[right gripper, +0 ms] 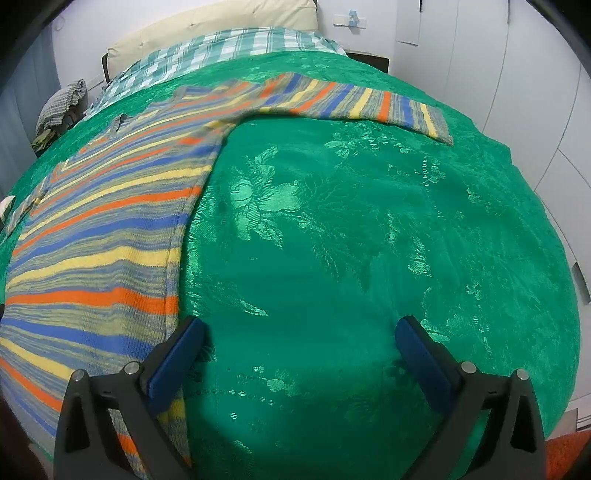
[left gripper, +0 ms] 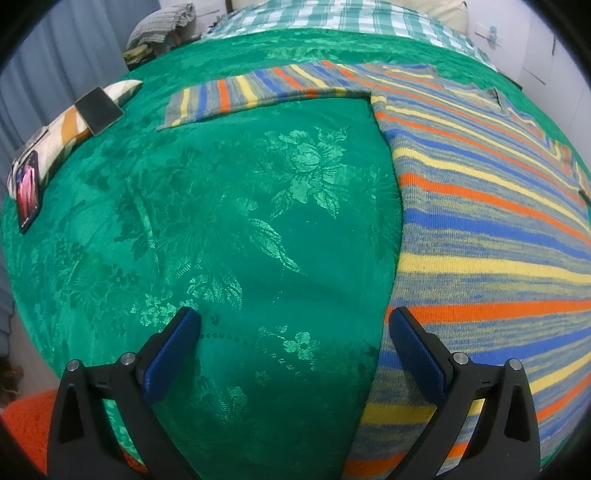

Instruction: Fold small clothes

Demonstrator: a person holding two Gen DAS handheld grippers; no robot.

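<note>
One striped sweater [left gripper: 491,236] lies flat on a green bedspread [left gripper: 229,229] with a woven flower pattern. Its bands run orange, yellow, blue and a grey-blue mix. Both sleeves are spread out to the sides: one sleeve [left gripper: 258,92] reaches left in the left wrist view, the other sleeve [right gripper: 354,103] reaches right in the right wrist view.

Two grippers are in view, one per camera, each with two blue-padded fingers. The left gripper [left gripper: 293,328] has its jaws wide apart and holds nothing. Its right finger [left gripper: 417,350] is over the sweater's side edge near the hem, and its left finger is over bare bedspread. The right gripper [right gripper: 299,338] is also spread wide and holds nothing. Its left finger [right gripper: 177,362] is at the sweater's opposite side edge, and its right finger is over bare bedspread. Whether the fingers touch the cloth cannot be told.

At the far left edge of the bed lie one phone [left gripper: 27,195] with a lit screen, one dark flat rectangle [left gripper: 99,109], and one patterned folded cloth [left gripper: 74,125] beneath it. At the head of the bed sit one green checked blanket [left gripper: 332,18] and one cream pillow [right gripper: 207,26].
</note>
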